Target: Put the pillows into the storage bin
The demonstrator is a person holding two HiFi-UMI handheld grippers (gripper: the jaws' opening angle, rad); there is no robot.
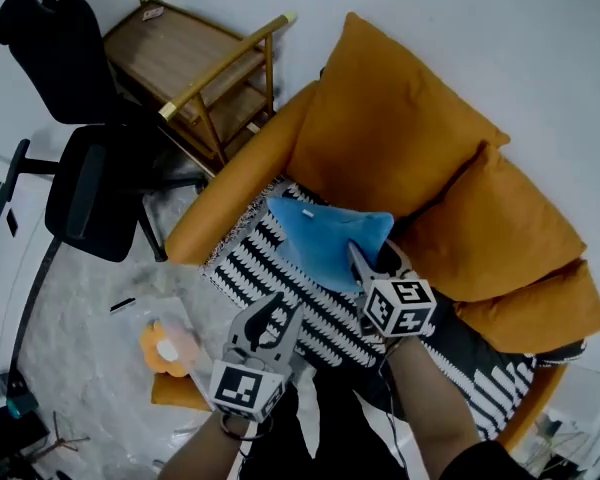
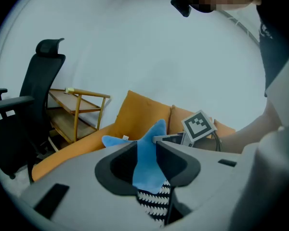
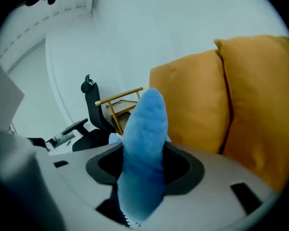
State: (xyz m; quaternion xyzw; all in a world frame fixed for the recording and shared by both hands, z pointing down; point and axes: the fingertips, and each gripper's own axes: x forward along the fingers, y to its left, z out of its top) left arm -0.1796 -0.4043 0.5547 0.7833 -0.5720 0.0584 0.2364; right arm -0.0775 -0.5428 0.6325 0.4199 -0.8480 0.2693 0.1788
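Item: blue pillow [image 1: 325, 233], soft, one corner pointing toward the upper left of the head view; it sits at frame centre, over the seat of an orange sofa [image 1: 235, 183] and in front of its large back cushions [image 1: 390, 118]. Left gripper [image 1: 285, 308]: enters from bottom centre, fingers closed on a lower corner of the pillow; in the left gripper view [image 2: 147, 150] blue fabric fills the gap between the jaws, with black-and-white patterned cloth just under it, though whether that cloth is pinched as well cannot be told. Right gripper [image 1: 360, 258]: right of centre, fingers clamped on the pillow's right edge; in the right gripper view [image 3: 143, 153] a thick fold of blue fabric [image 3: 147, 124] stands between the jaws and presses against both. Black-and-white patterned throw [image 1: 270, 268]: spread over the sofa seat, below the pillow. Black office chair [image 1: 90, 168]: upper left. Wooden rack [image 1: 195, 68]: top, left of centre, between chair and sofa arm. Orange-and-white item [image 1: 165, 348]: lower left, on the grey floor [image 1: 80, 328], possibly a plush toy.
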